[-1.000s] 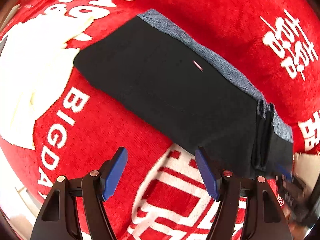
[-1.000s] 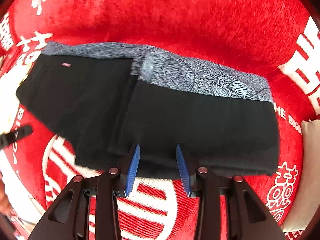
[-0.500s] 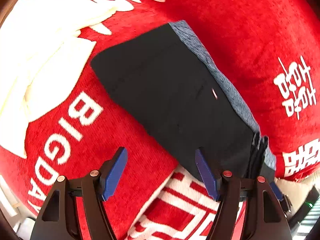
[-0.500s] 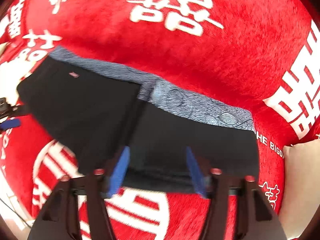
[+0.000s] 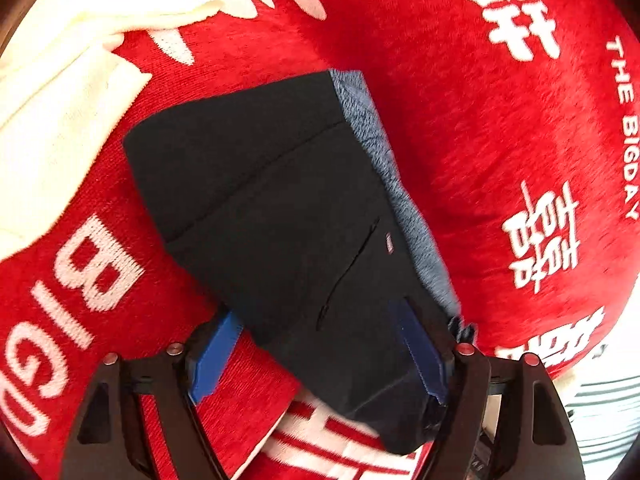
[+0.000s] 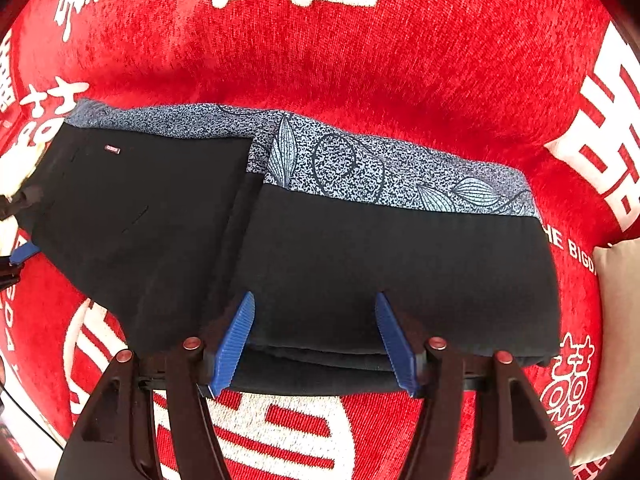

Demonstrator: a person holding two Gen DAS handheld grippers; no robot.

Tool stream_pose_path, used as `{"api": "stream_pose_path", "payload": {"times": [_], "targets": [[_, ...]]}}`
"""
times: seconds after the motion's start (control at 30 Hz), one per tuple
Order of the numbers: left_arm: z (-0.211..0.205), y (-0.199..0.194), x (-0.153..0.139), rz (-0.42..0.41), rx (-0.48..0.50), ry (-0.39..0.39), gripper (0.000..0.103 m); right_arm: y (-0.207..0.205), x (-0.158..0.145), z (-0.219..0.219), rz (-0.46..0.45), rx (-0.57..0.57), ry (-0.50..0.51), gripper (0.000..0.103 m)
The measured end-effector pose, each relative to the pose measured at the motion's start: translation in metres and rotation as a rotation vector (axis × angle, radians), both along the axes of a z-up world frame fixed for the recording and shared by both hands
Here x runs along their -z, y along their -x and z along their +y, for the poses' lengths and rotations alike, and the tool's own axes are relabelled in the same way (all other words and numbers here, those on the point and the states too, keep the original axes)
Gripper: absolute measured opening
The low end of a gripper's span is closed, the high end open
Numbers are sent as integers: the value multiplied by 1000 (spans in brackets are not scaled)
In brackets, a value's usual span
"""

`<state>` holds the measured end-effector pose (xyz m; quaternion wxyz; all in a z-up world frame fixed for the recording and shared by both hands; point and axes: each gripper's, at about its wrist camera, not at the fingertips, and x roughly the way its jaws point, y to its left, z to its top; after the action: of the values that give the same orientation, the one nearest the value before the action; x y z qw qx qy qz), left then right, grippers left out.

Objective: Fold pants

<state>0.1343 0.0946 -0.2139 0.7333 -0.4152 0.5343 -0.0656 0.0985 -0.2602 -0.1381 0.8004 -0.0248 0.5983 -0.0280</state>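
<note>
The black pants (image 6: 360,264) with a blue-grey patterned band (image 6: 384,168) lie folded on a red blanket (image 6: 360,60). The right half lies doubled over. My right gripper (image 6: 316,340) is open at the near edge of that folded stack, its blue fingers (image 6: 236,340) astride the edge. In the left wrist view the pants (image 5: 280,220) run away from me. My left gripper (image 5: 320,356) is open with the near end of the pants between its blue fingers (image 5: 420,352). The left gripper also shows in the right wrist view (image 6: 20,256).
The red blanket (image 5: 460,120) carries white lettering. A cream cloth (image 5: 60,80) lies at the far left, close to the pants' far end. A beige cushion (image 6: 616,320) lies at the right edge. A striped item (image 5: 608,412) shows at lower right.
My left gripper has moved forward, so the end of the pants now lies between its fingers. My right gripper has opened wider and sits closer to the folded edge.
</note>
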Motion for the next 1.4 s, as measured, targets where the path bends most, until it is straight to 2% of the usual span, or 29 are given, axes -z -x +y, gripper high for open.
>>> {"api": "stream_pose_path", "payload": {"times": [0.17,0.33,0.5,0.53,0.57,0.6,0.63,0.7,0.87,1.0,1.07,1.13,1.2,1.27,1.4], "targets": [[2,1,-8,-96,-39,78,80,-1,2,-1,-8,6,-2,67],[-8,-5,3,-70,-26,14,80,-4,4,-1,-15,3,2,67],[-20,-13,-6,-22,-6,-111,77,-4,2,-2,-10,1,0,67],[-20,-14,-8,-5,-12,-143,63,-5,1,-2,-7,-1,-2,66],[-18,-14,-8,13,-14,-179,40,-6,-1,-3,-7,-3,-5,64],[-16,-13,-8,28,-15,-202,28,-7,-3,-3,-8,-8,-12,55],[-11,-12,-6,38,-20,-189,25,-7,-5,-3,-7,-15,-14,49],[-8,-10,-7,34,-20,-171,23,-8,-10,-1,-7,-25,-14,46],[-36,-14,-29,-20,68,-363,22,-18,-31,2,0,-23,-89,44],[-71,-12,-53,-97,166,-582,22,-44,-54,20,18,-83,-198,45],[-91,-10,-61,-144,237,-696,22,-65,-66,37,37,-146,-244,55],[-102,-8,-66,-176,286,-775,21,-89,-76,58,75,-212,-299,74],[-108,-6,-68,-190,313,-816,21,-113,-87,84,111,-279,-352,80],[-109,-6,-69,-191,326,-839,21,-140,-94,112,148,-334,-391,81],[-116,-7,-68,-195,349,-876,21,-186,-92,170,303,-388,-460,84]]}}
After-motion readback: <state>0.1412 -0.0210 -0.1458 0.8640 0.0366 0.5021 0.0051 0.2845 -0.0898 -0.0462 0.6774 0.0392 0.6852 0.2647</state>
